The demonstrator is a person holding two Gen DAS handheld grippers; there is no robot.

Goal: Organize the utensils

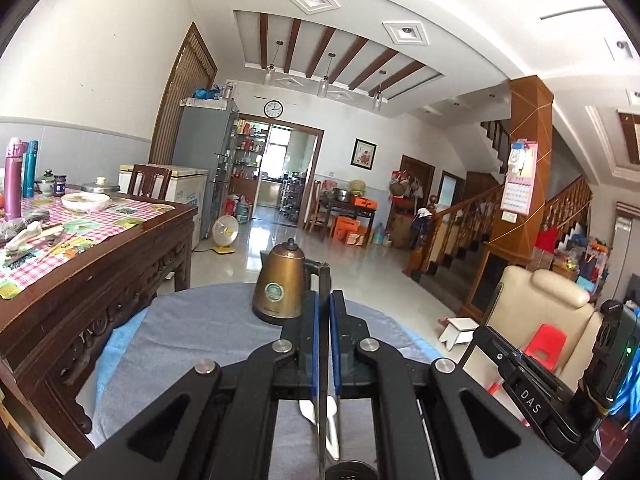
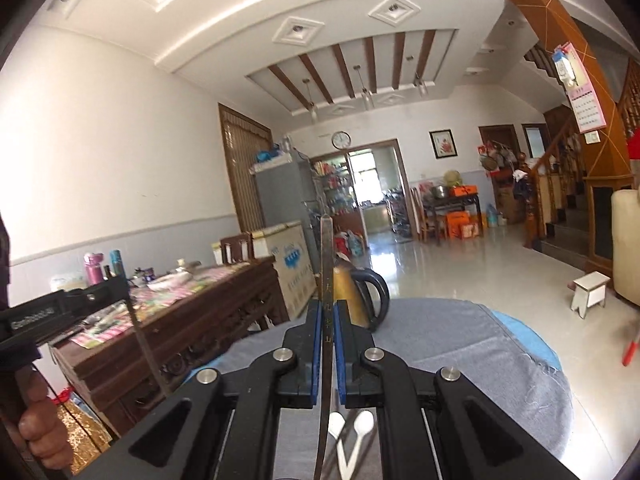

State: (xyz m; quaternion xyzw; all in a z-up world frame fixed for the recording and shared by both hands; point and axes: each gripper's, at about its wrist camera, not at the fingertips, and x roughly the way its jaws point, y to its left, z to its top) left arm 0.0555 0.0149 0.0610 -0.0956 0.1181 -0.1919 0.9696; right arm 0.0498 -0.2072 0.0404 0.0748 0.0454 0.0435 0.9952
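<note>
A: Where each camera sits nearest its own fingers, what is caught between the blue pads?

B: The left tool (image 1: 324,312) is clamped on a thin dark metal strip (image 1: 323,360), seen edge-on, standing up past the fingertips. The right tool (image 2: 328,316) pinches a like flat metal utensil (image 2: 327,264), with small gold characters down its edge; it may be a knife, though I cannot be sure.

A: And below them?

B: White plastic spoons (image 2: 346,436) lie on the grey cloth of the round bench (image 2: 460,344), under both tools. The left view alone shows a dark round container (image 1: 350,472) at the bottom edge.

A: Farther out?

B: A brass kettle (image 1: 278,292) stands on the bench just beyond. The left view shows its badge; the right view shows its black handle. Only the right view shows the person's hand (image 2: 38,428) at lower left.
</note>
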